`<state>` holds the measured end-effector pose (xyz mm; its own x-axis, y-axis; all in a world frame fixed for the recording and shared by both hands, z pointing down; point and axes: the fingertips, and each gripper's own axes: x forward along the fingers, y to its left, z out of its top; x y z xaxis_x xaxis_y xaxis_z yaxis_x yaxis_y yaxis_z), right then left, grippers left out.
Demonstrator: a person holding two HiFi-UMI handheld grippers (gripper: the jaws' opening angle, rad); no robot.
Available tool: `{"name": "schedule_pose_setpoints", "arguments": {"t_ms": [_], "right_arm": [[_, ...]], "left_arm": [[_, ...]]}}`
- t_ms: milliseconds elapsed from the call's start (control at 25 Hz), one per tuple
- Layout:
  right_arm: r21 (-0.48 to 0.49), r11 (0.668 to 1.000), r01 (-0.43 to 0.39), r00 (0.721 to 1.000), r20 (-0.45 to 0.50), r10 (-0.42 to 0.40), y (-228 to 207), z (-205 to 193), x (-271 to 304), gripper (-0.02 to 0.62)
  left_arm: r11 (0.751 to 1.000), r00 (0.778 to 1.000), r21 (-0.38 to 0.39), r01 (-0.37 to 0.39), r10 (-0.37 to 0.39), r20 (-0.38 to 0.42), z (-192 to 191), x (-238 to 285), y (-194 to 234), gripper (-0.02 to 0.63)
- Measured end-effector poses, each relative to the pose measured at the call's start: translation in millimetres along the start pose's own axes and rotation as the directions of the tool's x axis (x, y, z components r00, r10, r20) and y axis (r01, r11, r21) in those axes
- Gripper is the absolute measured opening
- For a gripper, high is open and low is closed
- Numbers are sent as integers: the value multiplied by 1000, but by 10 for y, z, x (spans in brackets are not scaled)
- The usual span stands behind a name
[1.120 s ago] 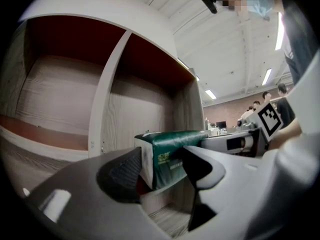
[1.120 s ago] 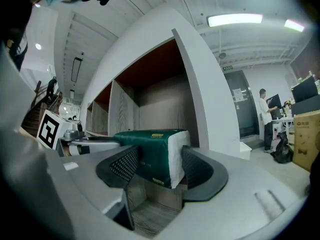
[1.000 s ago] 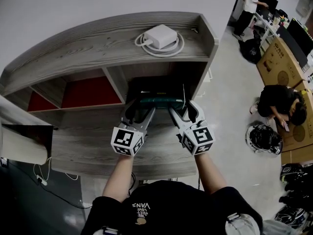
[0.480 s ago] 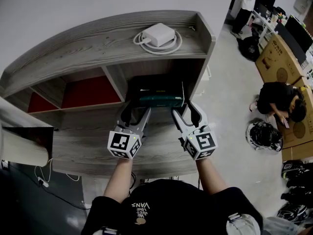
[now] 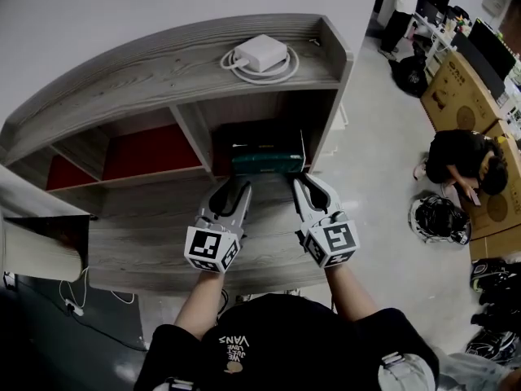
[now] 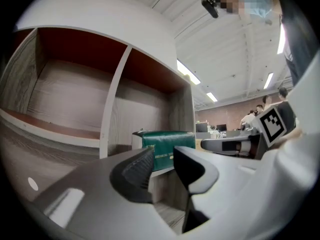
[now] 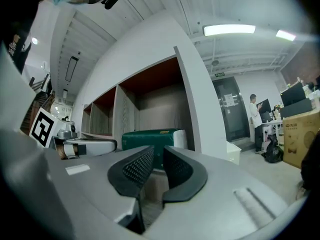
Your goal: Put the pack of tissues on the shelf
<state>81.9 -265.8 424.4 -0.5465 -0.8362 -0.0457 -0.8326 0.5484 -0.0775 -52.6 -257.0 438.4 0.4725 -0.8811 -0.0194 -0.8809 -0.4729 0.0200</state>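
Observation:
The green pack of tissues [image 5: 269, 164] lies in the shelf's right-hand compartment, its end facing out; it also shows in the left gripper view [image 6: 167, 145] and the right gripper view [image 7: 149, 138]. My left gripper [image 5: 231, 191] hangs just in front of the compartment, left of the pack and apart from it. Its jaws are closing with nothing between them [image 6: 164, 158]. The right gripper [image 5: 307, 187] is on the pack's right, also clear of it. Its jaws are closing to a narrow gap that holds nothing [image 7: 159, 160].
A white power adapter [image 5: 262, 54] with its coiled cable sits on the shelf's top board [image 5: 122, 72]. Red-backed compartments [image 5: 151, 151] lie to the left. On the floor at right are a crouching person [image 5: 460, 161], a helmet [image 5: 440, 218] and cardboard boxes [image 5: 456, 88].
Both grippers have drawn back a little from the pack, and their jaws have narrowed from wide open. The pack stays in the compartment.

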Motion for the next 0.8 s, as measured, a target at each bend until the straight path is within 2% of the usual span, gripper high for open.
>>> {"name": "schedule_pose_setpoints", "arguments": {"t_ms": [80,200,800], "right_arm": [[-8,1000,11,1000,-15,-11,-2,-25,22,3],[-12,1000,21,999,-32,-22,-7,-47,58,3],[-21,997,78,994,-74,-79,-146,-104,364,3]], "left_arm": [[1000,1000,9,-2,2,-21,-27,21,-25,111],[1000,998,15,-16,17,-56,-71,45,-13,52],[1000,995,15,-20,21,-101,-42,321,136,51]]}}
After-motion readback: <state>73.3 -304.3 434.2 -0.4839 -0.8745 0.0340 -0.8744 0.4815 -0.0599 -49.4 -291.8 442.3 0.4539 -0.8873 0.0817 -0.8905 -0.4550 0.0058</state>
